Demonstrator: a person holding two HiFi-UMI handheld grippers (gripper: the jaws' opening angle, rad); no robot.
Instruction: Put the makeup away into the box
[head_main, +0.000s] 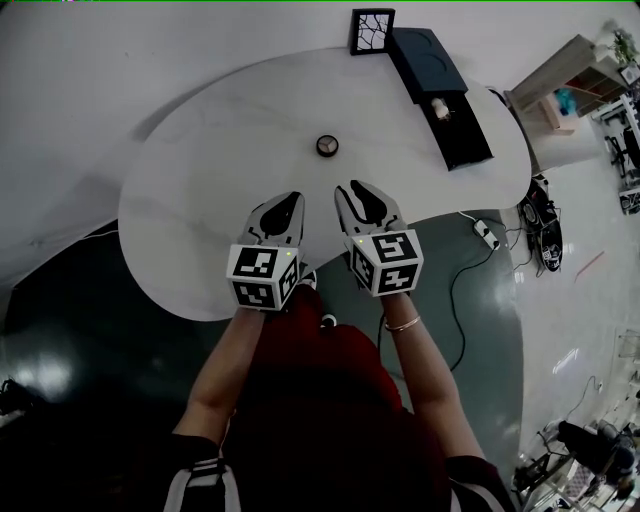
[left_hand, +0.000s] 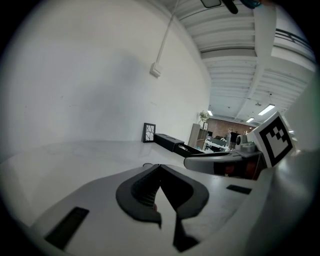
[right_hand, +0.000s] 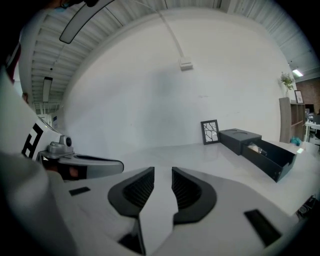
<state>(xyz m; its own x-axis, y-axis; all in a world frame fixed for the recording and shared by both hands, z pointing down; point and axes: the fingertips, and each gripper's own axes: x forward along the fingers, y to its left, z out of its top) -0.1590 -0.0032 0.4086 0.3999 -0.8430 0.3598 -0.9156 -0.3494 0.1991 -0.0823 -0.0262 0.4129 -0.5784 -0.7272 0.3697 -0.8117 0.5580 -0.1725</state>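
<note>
Right gripper (head_main: 352, 190), seemingly empty, hovers over table's (head_main: 190, 190) near edge.

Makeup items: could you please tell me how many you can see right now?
2. A small round jar sits alone in the middle of the table. A pale item lies in the open drawer of the black box. More may be hidden inside the box.

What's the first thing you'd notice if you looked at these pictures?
Probably the two tools at the near edge of the white table, each carrying a black-and-white marker cube. The left hand-held gripper is shut, the right hand-held gripper slightly open, and both are empty. Next, a small round jar sits alone mid-table, and a long black box with its drawer pulled out lies at the far right.
</note>
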